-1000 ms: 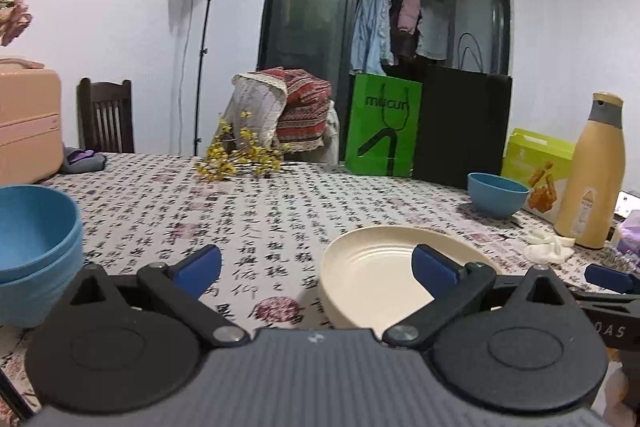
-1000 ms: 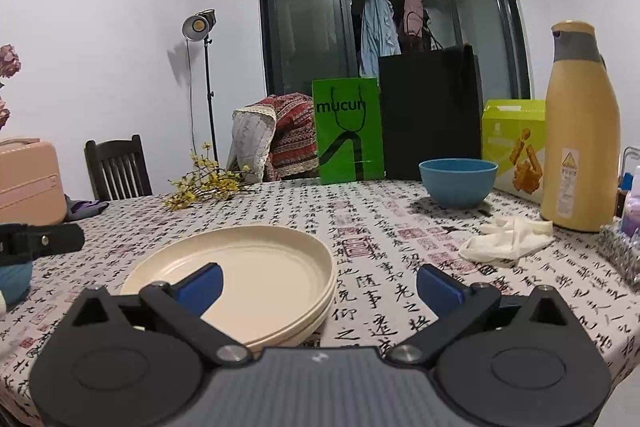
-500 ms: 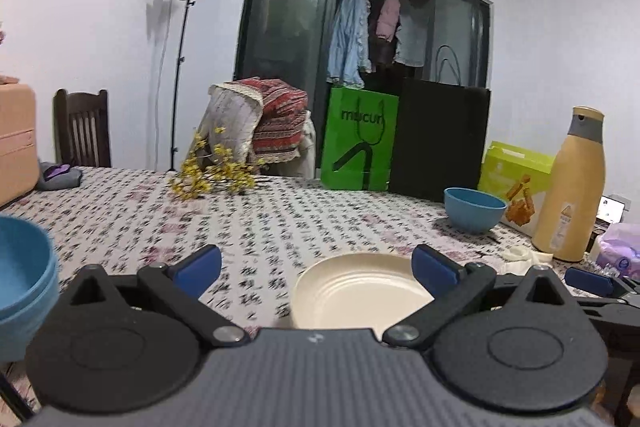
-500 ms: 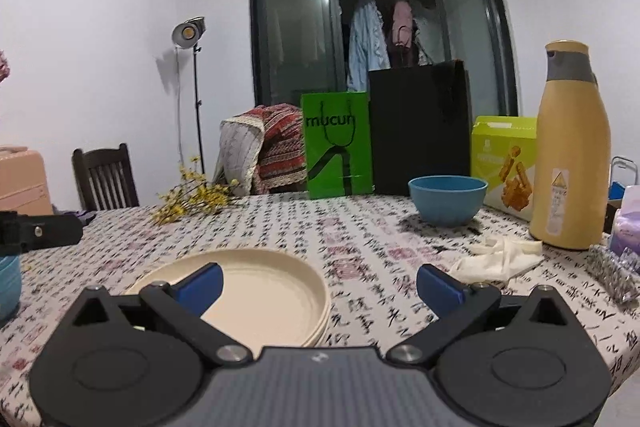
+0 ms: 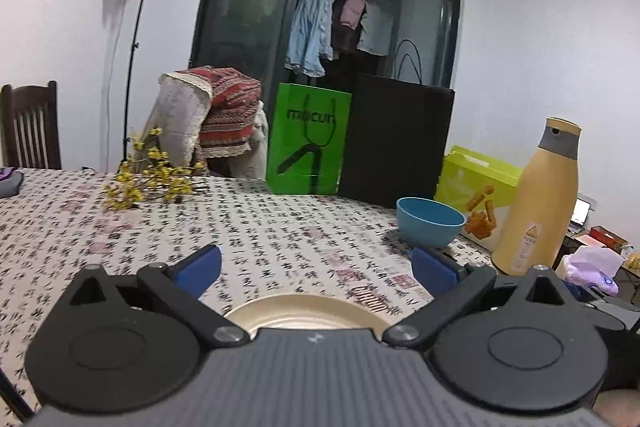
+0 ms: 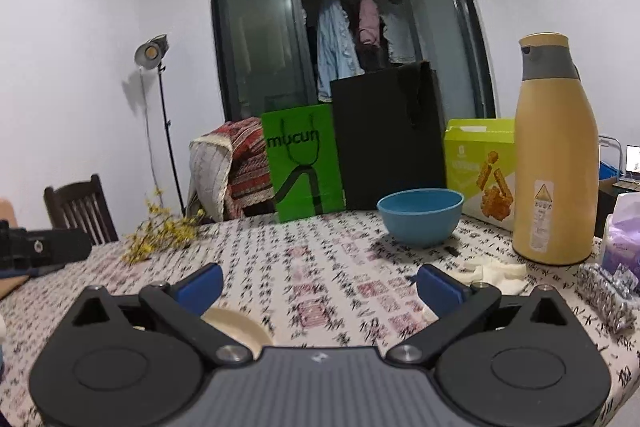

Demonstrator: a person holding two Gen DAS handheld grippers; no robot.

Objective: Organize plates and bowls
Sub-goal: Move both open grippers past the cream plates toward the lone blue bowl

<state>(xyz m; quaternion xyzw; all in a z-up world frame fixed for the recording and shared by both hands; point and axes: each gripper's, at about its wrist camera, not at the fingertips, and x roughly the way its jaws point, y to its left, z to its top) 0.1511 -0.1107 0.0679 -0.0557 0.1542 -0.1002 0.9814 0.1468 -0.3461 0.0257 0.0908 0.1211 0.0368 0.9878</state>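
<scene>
You're holding both grippers wide open: the left gripper point(image 5: 316, 267) is hovering over the cream plate point(image 5: 304, 313), the blue bowl point(image 6: 420, 217) sitting well beyond the right gripper point(image 6: 320, 285).

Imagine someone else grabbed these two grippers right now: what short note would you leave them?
Left gripper: open, empty, over the cream plates.
Right gripper: open, empty, facing the blue bowl, with the plates at its lower left.
The bowl sits alone at the far side of the table, beside the yellow flask.
Done: nothing held.
Left: probably fetch that bowl and group it with the other dishes.
</scene>
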